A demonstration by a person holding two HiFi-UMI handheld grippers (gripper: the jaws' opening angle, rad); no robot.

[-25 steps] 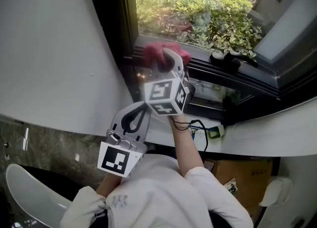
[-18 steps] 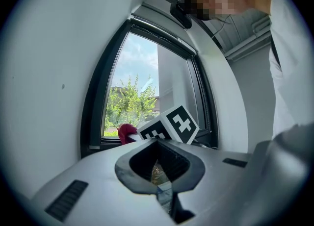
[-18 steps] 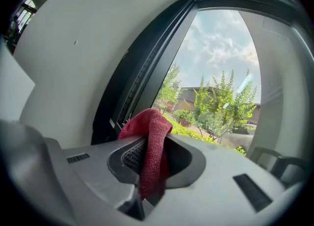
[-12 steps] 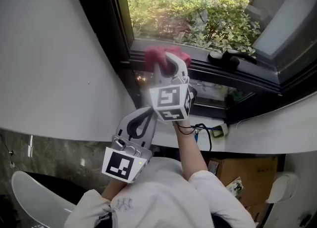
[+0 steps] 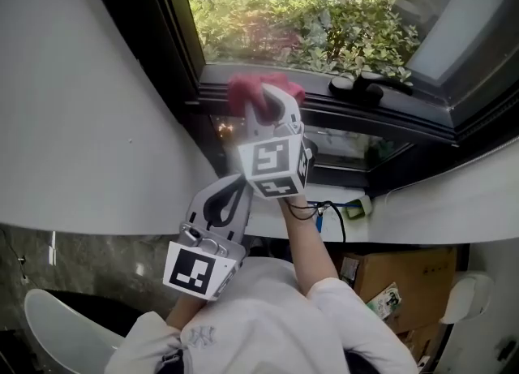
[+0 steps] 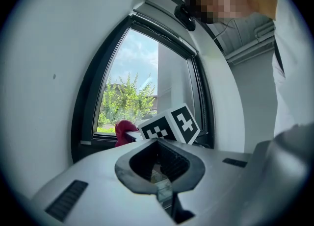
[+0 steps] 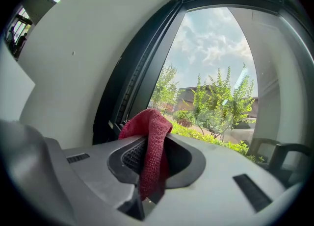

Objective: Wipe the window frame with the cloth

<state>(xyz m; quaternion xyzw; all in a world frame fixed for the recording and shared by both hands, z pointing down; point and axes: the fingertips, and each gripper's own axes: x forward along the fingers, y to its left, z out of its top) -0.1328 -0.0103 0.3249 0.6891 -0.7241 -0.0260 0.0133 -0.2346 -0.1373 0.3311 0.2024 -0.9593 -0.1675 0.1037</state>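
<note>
white sleeves (image 5: 328, 295); grey left claw (image 5: 233, 184), black-white marker cube (image 5: 193, 268).

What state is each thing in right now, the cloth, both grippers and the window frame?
Red woven cloth: bunched, clamped, against the frame's bottom rail.
Right gripper: shut on the cloth.
Left gripper: shut, empty, clear of the frame.
Black window frame: cloth touching its lower left corner.

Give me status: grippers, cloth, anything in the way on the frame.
Right gripper shut on red cloth, at lower left corner of window frame. Left gripper shut, empty, held low. Dark handle sits on frame, right of cloth.
</note>
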